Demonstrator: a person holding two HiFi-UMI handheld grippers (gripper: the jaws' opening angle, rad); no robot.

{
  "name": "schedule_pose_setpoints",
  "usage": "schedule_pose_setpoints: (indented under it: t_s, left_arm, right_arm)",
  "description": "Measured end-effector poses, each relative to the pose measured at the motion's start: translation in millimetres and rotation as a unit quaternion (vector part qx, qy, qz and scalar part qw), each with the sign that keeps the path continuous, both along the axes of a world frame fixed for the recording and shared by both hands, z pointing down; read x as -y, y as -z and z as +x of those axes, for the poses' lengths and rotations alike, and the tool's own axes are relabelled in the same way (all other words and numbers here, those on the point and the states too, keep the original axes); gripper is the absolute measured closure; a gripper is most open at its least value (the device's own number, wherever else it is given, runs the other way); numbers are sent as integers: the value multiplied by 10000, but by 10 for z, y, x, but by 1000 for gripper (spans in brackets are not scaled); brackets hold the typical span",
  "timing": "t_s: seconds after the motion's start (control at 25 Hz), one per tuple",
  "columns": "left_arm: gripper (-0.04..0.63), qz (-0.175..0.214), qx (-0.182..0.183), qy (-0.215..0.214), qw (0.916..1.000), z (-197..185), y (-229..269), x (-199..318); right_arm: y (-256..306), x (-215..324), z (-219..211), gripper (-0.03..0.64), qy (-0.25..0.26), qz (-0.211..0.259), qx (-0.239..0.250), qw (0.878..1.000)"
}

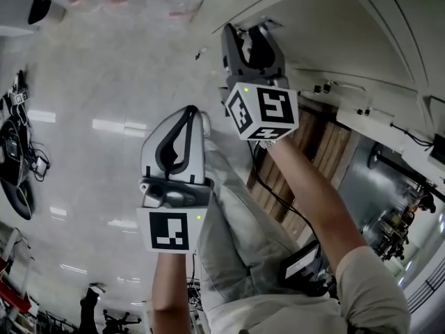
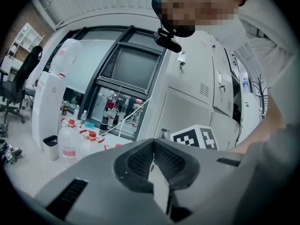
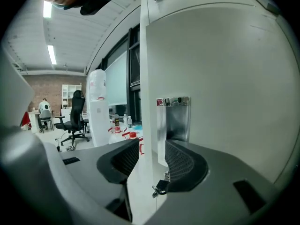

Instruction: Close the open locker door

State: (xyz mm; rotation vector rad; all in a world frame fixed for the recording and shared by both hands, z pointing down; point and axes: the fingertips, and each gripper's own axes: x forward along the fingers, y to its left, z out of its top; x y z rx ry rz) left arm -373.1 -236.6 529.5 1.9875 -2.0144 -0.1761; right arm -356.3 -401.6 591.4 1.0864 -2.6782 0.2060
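The left tool (image 2: 152, 146) is pressed together on nothing, held out over the floor (image 1: 104, 82) and apart from the lockers (image 2: 197, 97). The right tool (image 3: 152, 144) is spread. Its jaws straddle the free edge of the locker door (image 3: 225, 88) just below the metal handle plate (image 3: 173, 121) without pinching it, so the door is probably unrestrained. If it isn't latched, it could swing open again. A small padlock (image 3: 160, 187) dangles by the right-hand jaw. It could snag there, or get trapped in the closing gap and keep the door from seating.
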Motion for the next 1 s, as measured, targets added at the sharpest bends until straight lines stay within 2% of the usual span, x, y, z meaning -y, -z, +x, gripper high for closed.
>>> schedule_pose_setpoints:
  t_s: [0.36, 0.6, 1.0]
  left_arm:
    - [588, -46, -69, 183, 9998, -141, -87, 37]
    - [588, -121, -31, 149, 9998, -120, -136, 46]
    - [588, -184, -3, 164, 9997, -33, -166, -33]
  right_arm:
    - [-20, 160, -49, 430, -95, 139, -67, 9998]
    - [-21, 162, -52, 423, -186, 296, -184, 9992]
    - [-68, 124, 19, 400, -283, 75, -119, 9995]
